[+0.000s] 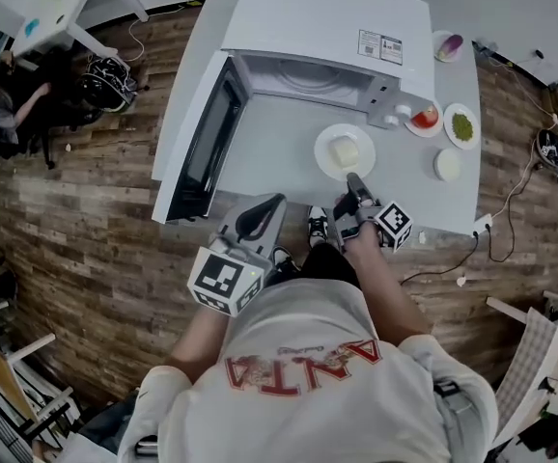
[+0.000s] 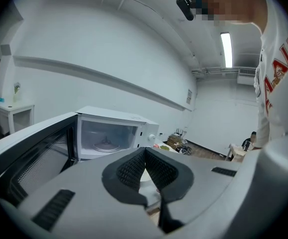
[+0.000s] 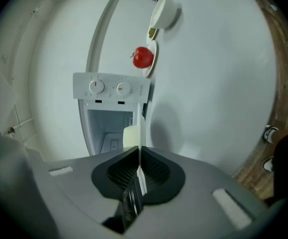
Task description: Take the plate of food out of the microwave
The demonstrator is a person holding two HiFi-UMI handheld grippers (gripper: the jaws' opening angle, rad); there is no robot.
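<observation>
- The microwave (image 1: 327, 27) stands on a white surface (image 1: 279, 167), and its door (image 1: 207, 143) is swung wide open to the left.
- The left tool (image 1: 271, 205) hovers near the surface's front edge, just in front of the open door. In the left gripper view its jaws (image 2: 145, 151) are pressed together at the tips with nothing between them.
- Past those jaws, the microwave's cavity is lit and shows a bare glass turntable (image 2: 106, 146).
- The plate (image 1: 325, 154) is outside the microwave, over the surface just in front of the control panel. It carries a pale block of food (image 1: 345, 149).
- The right tool (image 1: 354, 183) pinches the plate's near rim. In the right gripper view (which is rolled sideways) the rim (image 3: 140, 133) runs edge-on between the closed pads, with the food (image 3: 130, 136) just beyond.
- Further right on the surface sit three small dishes, close together but apart from the plate: one with a red tomato (image 1: 426, 117), one with something green (image 1: 461, 126), and a white one (image 1: 448, 165).
</observation>
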